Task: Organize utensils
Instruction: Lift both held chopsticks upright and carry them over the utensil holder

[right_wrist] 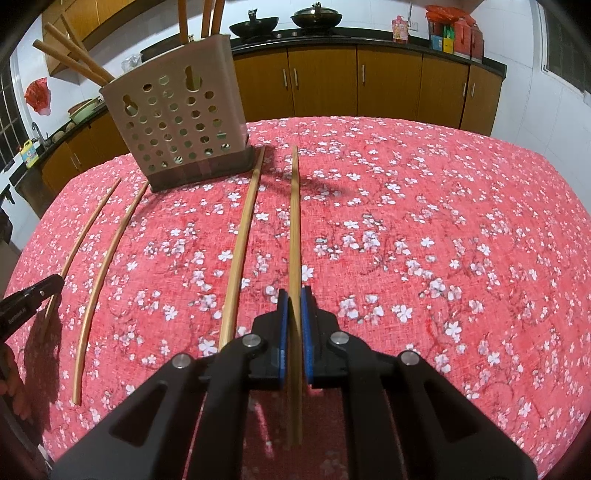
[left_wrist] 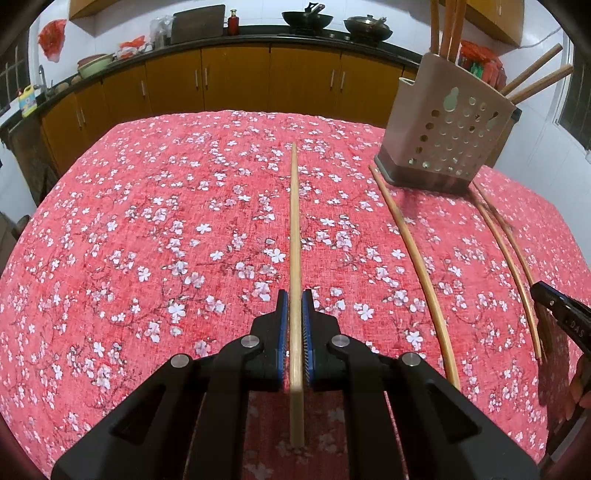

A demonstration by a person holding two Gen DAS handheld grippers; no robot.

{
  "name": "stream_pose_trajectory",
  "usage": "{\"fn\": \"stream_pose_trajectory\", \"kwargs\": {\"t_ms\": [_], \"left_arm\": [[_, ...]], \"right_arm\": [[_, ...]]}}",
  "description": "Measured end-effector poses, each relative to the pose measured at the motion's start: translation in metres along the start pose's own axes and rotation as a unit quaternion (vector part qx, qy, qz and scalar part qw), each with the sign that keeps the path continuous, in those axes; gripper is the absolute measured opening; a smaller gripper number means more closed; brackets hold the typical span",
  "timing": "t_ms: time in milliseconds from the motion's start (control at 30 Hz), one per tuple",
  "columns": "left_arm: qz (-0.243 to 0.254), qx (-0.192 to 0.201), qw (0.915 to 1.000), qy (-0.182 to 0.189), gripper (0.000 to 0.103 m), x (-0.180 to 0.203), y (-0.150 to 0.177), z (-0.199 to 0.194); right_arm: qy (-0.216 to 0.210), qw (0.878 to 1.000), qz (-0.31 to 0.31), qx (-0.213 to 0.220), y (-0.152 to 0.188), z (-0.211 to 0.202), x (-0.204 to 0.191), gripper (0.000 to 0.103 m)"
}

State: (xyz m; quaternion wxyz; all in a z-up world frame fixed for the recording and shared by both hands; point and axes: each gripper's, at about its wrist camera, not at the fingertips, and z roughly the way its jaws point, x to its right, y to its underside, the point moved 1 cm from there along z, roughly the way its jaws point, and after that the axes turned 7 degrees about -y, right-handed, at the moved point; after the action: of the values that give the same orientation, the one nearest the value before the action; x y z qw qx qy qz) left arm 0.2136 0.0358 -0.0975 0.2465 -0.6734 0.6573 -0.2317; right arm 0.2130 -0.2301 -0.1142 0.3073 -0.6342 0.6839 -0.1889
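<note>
- The left gripper [left_wrist: 294, 295] is sitting clenched on a chopstick [left_wrist: 294, 229], its blue pads pressing both sides of the stick near the thick end.
- That chopstick is running straight ahead between the fingers, its far tip pointing out over the red flowered tablecloth [left_wrist: 147, 229].
- The right gripper [right_wrist: 294, 293] is likewise clamped on a second chopstick [right_wrist: 294, 221], which is lying along its fingers and pointing toward the holder.
- Just left of that held stick, in the right wrist view, another chopstick [right_wrist: 242, 243] is lying flat on the cloth, its far end touching or nearly touching the base of the utensil holder [right_wrist: 177, 125].
- One more loose chopstick [right_wrist: 107, 266] is resting further left, well apart from the pair; beyond it lies the stick the left gripper is pinching.
- The beige perforated utensil holder is standing upright on the cloth toward the far side, with several wooden handles [right_wrist: 70, 55] sticking out of its top, some upright, some leaning.
- From the left wrist view, the holder [left_wrist: 443, 129] is showing ahead and to the right, with three chopsticks lying between it and the camera side.
- Behind the table, wooden cabinets [left_wrist: 236, 74] are running under a dark counter carrying two woks [left_wrist: 306, 18].
</note>
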Motion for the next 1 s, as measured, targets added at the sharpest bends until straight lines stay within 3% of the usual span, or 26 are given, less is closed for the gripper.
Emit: {"fn": "stream_pose_trajectory", "kwargs": {"t_ms": [200, 533, 800, 1000], "left_arm": [[0.004, 0.009, 0.9999, -0.005, 0.008, -0.005, -0.004, -0.011], [-0.022, 0.114, 0.9932, 0.009, 0.008, -0.026, -0.047, -0.078], [-0.041, 0.176, 0.9832, 0.028, 0.008, -0.029, -0.072, -0.114], [-0.036, 0.202, 0.9776, 0.046, 0.008, -0.026, -0.088, -0.134]], "right_arm": [[-0.006, 1.000, 0.002, 0.027, -0.008, -0.022, 0.002, 0.008], [-0.005, 0.989, 0.008, 0.149, -0.048, -0.098, 0.011, 0.008], [-0.010, 0.980, 0.001, 0.198, -0.064, -0.127, 0.009, 0.008], [-0.038, 0.974, -0.012, 0.225, -0.083, -0.152, -0.003, 0.008]]}}
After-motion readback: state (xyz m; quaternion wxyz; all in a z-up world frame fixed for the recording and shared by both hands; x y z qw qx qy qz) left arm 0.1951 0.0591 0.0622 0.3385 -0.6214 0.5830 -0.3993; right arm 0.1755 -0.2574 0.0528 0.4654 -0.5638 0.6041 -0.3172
